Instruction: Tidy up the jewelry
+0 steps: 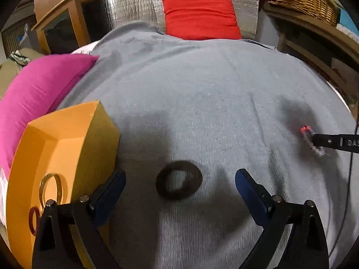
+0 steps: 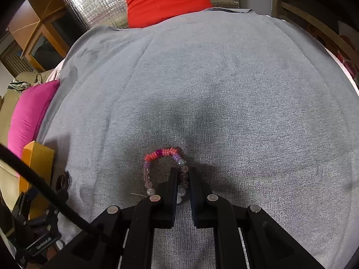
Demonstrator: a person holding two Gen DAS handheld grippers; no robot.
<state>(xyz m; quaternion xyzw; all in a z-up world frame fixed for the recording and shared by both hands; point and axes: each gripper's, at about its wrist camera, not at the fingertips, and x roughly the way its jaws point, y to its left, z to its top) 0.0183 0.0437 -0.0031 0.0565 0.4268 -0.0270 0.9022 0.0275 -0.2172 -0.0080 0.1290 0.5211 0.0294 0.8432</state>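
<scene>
Bracelet (image 2: 165, 168) is pinched in the right gripper (image 2: 181, 174); only the left view shows the box (image 1: 65, 157), rings (image 1: 50, 187) inside; left gripper (image 1: 179, 179) gapes over a dark band (image 1: 178, 183).

Your left gripper (image 1: 179, 180) stood wide open at the bottom of the frame, its blue-padded fingers (image 1: 249, 186) apart over the grey cloth (image 1: 202, 89). A dark ring-shaped band (image 1: 178, 183) lay flat on the cloth between them, touching neither. At lower left sat the orange box (image 1: 67, 148), with a gold bangle (image 1: 51, 190) and a red ring (image 1: 33, 220) inside. At the right edge, your right gripper (image 1: 314, 142) pinched a beaded bracelet (image 1: 310, 140). A pink cushion (image 1: 38, 89) lay at left, a red one (image 1: 199, 16) at top.
</scene>
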